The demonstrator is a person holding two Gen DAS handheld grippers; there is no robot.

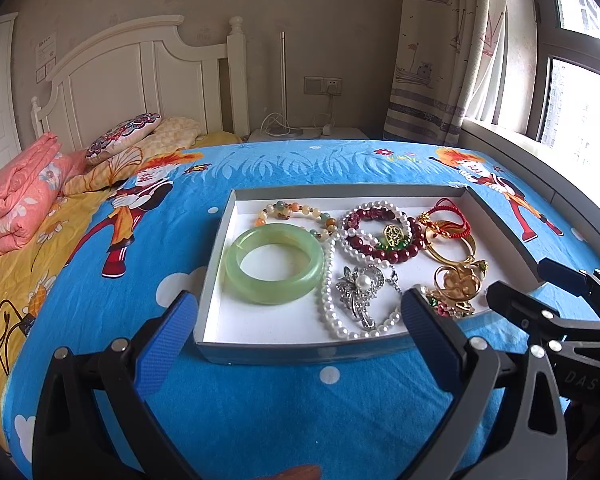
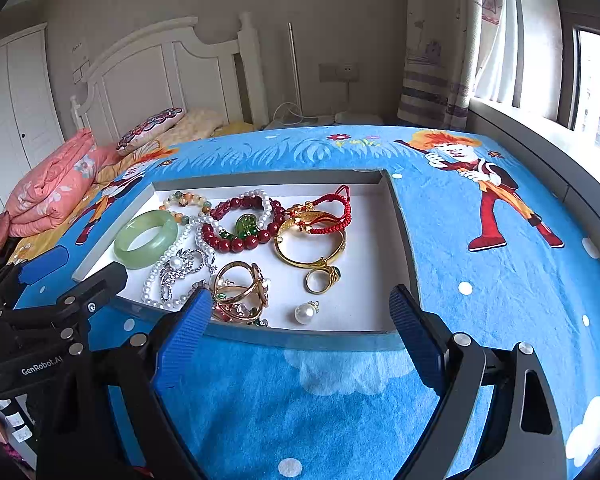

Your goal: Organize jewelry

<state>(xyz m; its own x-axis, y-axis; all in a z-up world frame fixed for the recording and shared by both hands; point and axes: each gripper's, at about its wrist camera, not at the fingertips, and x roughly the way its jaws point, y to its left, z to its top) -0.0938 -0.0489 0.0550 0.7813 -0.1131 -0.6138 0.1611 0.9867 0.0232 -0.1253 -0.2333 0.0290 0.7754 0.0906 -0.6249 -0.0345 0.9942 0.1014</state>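
We are holding both tools just short of the shallow grey cardboard tray with the white floor [image 1: 220, 240], which is sitting on the blue cartoon-print bedspread [image 1: 300, 400]. Our left gripper [image 1: 300, 320] is spread wide and gripping nothing, and our right gripper [image 2: 300, 308] is likewise wide apart and empty.

All the jewelry is lying inside the tray, and most of it is overlapping. The long white pearl necklace [image 1: 332, 280] is running beside the pale green jade bangle [image 1: 274, 264] and under the silver rhinestone brooch with a pearl centre [image 1: 360, 288]. The dark red bead bracelet [image 2: 240, 232] is looping through the pearls. The red woven cord bracelet [image 2: 332, 212] is lying across the plain gold bangle [image 2: 312, 248].

Tangling looks like the main risk to us: lifting one piece may drag its neighbours out. The jade bangle seems smooth and hard, so it could be slipping from the pads. The loose pearl pendant [image 2: 306, 313] is sitting near the front wall and may roll away. Pressing on the light tray could be tipping it on the soft bed.
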